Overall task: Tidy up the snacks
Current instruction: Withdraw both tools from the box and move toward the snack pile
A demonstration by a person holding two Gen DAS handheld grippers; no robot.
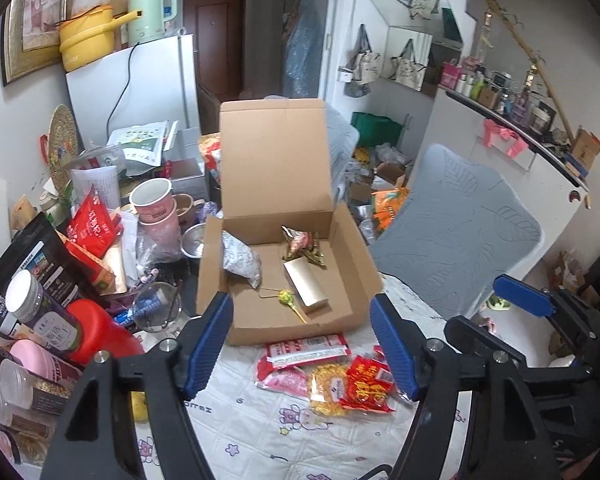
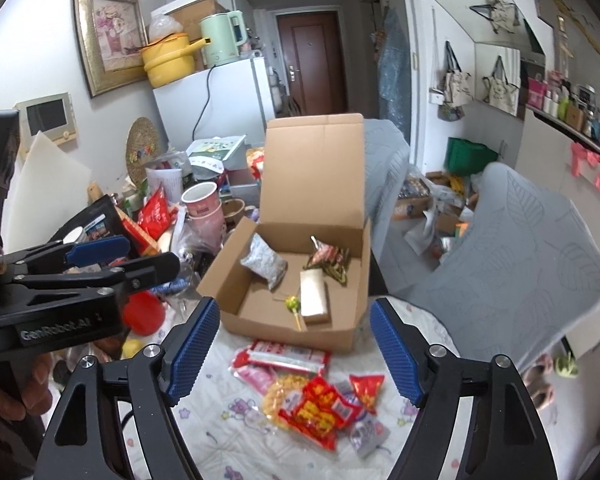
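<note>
An open cardboard box (image 1: 284,332) stands on the patterned tablecloth with its lid up. Inside lie a silver packet (image 1: 240,260), a gold carton (image 1: 306,284), a lollipop (image 1: 286,296) and a brown-green wrapped snack (image 1: 302,244). In front of the box lies a loose pile: a red-white packet (image 1: 304,352), a pink packet (image 1: 284,380), a yellow packet (image 1: 328,392) and red packets (image 1: 368,388). My left gripper (image 1: 300,308) hangs open above the pile, holding nothing. My right gripper (image 2: 296,308) is open and empty too, over the same pile (image 2: 316,404) and box (image 2: 300,336).
Jars, a red bottle (image 1: 100,332), pink cups (image 1: 156,204) and bags crowd the table's left side. A grey chair (image 1: 460,232) stands to the right of the box. The left gripper (image 2: 96,252), held by a hand, shows at the left of the right wrist view.
</note>
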